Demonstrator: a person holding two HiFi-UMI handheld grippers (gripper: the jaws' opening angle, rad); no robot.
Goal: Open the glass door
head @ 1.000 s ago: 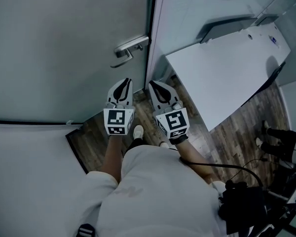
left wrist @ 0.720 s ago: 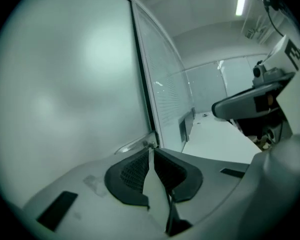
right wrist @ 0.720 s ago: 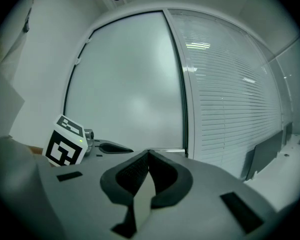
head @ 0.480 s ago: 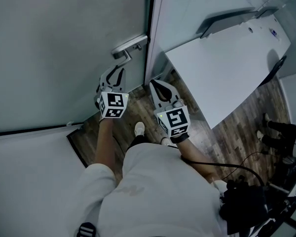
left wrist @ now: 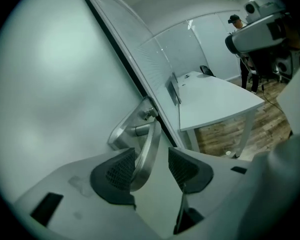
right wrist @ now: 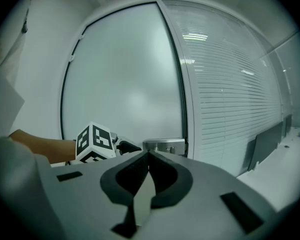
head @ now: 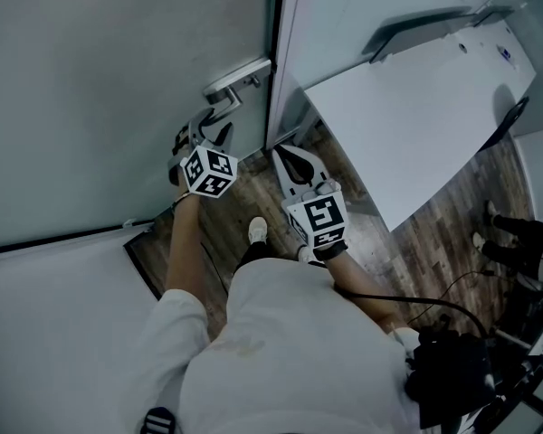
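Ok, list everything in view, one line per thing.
glass door: one, frosted pale grey, ahead on the left, closed
door handle: one, silver lever, at the door's right edge
glass partition: one, with pale blinds, right of the door
table: one, white, on the right by the partition
floor: brown wood pattern, under the table and feet
cable: one, black, running to dark gear at the lower right
shoes: two, white, the person's own, below the grippers
left gripper: one, grey, at the handle; its jaws have just been opening and stand wide apart with the lever between them
right gripper: one, grey, right of the left one, jaws together, empty
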